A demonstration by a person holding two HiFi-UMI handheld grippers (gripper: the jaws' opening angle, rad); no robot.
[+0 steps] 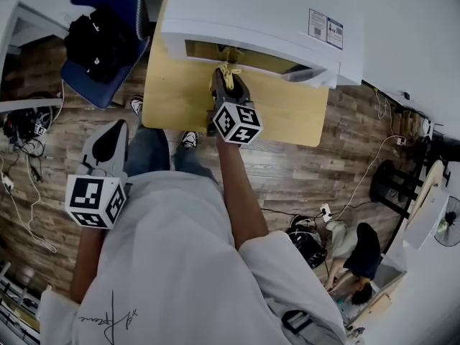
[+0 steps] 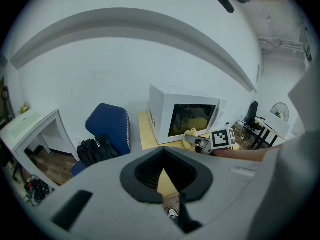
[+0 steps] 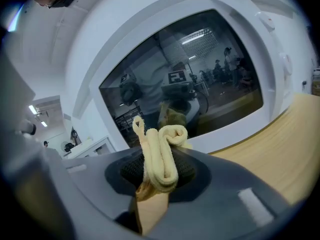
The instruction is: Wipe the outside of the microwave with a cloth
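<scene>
Wooden table (image 1: 287,117) with a white microwave (image 1: 266,16) on it, yellow cloth (image 3: 159,156) held at the door.
Table stands on plank floor, microwave at its back edge with the dark glass door facing the person; a blue chair (image 1: 108,6) with a black bag (image 1: 97,38) on its seat stands just left of the table. Left gripper (image 1: 115,131) hangs low by the person's leg, well apart from the microwave, jaws closed tip to tip with nothing between them. Right gripper (image 3: 157,171) reaches over the table toward the door, jaws clamped on the folded cloth, which sticks up past the tips near the lower edge of the window; contact with the glass can't be confirmed.
</scene>
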